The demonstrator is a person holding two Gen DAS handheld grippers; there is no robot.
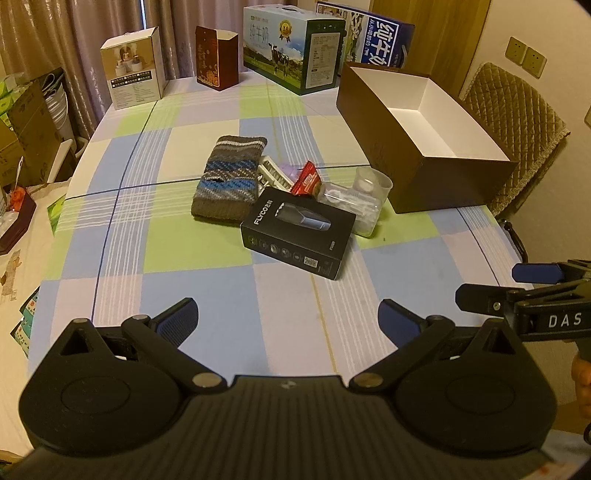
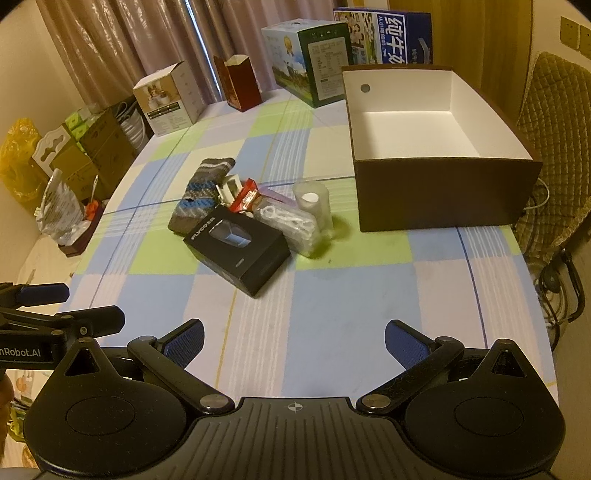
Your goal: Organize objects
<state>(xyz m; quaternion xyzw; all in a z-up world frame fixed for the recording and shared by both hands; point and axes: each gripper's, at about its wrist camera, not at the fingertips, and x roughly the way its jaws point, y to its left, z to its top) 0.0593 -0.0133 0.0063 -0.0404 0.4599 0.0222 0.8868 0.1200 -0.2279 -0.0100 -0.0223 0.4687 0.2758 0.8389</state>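
A small heap lies mid-table: a black FLYCO box (image 1: 297, 235) (image 2: 238, 249), a striped knit pouch (image 1: 229, 179) (image 2: 201, 195), a red packet (image 1: 306, 179) (image 2: 244, 199), a white tray-like item (image 1: 273, 175), a clear bag of white bits (image 1: 354, 206) (image 2: 290, 225) and a clear plastic cup (image 1: 371, 182) (image 2: 312, 199). An open brown box (image 1: 424, 147) (image 2: 443, 192) with a white inside stands to the right, nothing in it. My left gripper (image 1: 288, 317) hovers open near the table's front edge, short of the heap. My right gripper (image 2: 293, 341) is open too, beside the left one.
Several cartons line the far edge: a white product box (image 1: 135, 70), a dark red box (image 1: 216, 57), and two milk cartons (image 1: 291, 48) (image 1: 373, 35). A padded chair (image 1: 517, 122) stands right of the table. Boxes and bags crowd the floor at left (image 2: 74, 162).
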